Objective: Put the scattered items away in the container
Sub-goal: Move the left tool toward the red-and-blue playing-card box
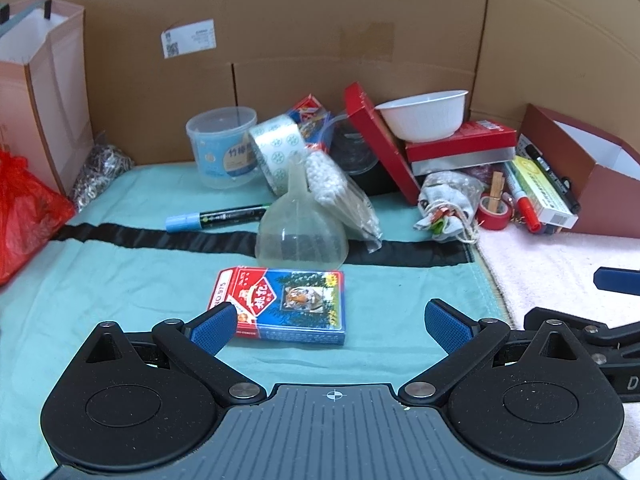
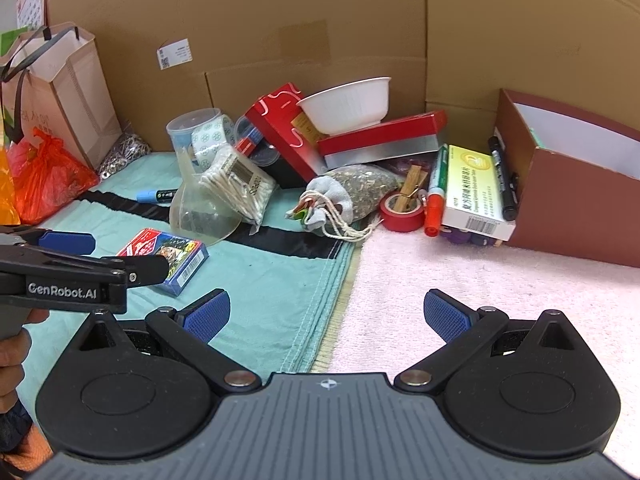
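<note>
From the left wrist view, I hold the left gripper point(image 1: 328, 320) released, jaws spread wide and low over the teal cloth point(image 1: 120, 280), straddling the near end of the card pack point(image 1: 280, 306); I judge this stance is set for closing on the pack's long sides. The pack lies flat, face up, blue and red with a tiger print, just in front of the clear funnel point(image 1: 300, 228), which stands mouth-down behind it. The maroon container point(image 1: 576, 172) sits far right against the cardboard wall, open side toward the clutter, well apart from the pack. From the right wrist view, I keep the right gripper point(image 2: 326, 316) released and empty, above the seam between cloth and pink towel point(image 2: 460, 280), seemingly parked clear of the other tool. Here the card pack point(image 2: 180, 260) is partly hidden by the left gripper point(image 2: 108, 256); the container point(image 2: 580, 200) shows a white interior, with a marker and a yellow box leaning at its mouth.
</note>
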Demonstrator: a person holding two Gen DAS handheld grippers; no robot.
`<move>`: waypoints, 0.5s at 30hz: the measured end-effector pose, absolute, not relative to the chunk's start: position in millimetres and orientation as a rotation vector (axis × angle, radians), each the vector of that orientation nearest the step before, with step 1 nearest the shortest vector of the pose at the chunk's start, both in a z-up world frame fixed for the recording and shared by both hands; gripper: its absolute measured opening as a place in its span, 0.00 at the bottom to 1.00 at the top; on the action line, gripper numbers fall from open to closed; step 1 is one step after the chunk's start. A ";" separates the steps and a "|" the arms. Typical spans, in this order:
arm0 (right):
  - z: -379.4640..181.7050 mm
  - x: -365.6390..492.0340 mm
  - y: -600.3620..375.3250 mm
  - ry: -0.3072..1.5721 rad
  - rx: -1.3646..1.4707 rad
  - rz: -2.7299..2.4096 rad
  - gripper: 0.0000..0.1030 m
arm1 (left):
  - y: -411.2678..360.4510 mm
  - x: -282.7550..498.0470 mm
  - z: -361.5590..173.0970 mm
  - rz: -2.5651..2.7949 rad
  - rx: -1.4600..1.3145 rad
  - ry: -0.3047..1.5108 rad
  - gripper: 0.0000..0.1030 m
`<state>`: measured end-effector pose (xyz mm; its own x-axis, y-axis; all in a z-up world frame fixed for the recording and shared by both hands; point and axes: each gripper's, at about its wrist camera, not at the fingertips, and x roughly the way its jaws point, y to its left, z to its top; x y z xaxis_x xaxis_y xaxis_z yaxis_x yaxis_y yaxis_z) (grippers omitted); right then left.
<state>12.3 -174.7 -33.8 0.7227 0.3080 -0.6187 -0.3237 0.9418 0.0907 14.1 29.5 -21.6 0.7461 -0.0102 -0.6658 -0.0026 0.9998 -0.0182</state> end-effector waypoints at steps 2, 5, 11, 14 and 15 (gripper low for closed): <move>-35.7 13.0 -170.8 0.683 -0.036 0.362 1.00 | 32.6 15.2 -24.0 -0.008 -0.025 0.731 1.00; -39.8 14.4 -164.6 0.695 -0.054 0.384 1.00 | 37.3 17.9 -27.5 -0.020 -0.035 0.740 1.00; -49.3 15.6 -147.2 0.719 -0.071 0.467 1.00 | 47.6 26.4 -35.5 -0.041 -0.051 0.765 1.00; -54.2 16.4 -135.3 0.723 -0.090 0.510 1.00 | 54.2 29.9 -39.3 -0.050 -0.060 0.775 1.00; -55.6 17.2 -130.8 0.722 -0.101 0.526 1.00 | 57.0 30.7 -40.7 -0.056 -0.062 0.777 1.00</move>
<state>17.2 -130.8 -55.6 0.6273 0.4236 -0.6535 -0.4920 0.8660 0.0891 30.7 57.0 -40.7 0.7115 -0.0734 -0.6989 0.0273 0.9967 -0.0768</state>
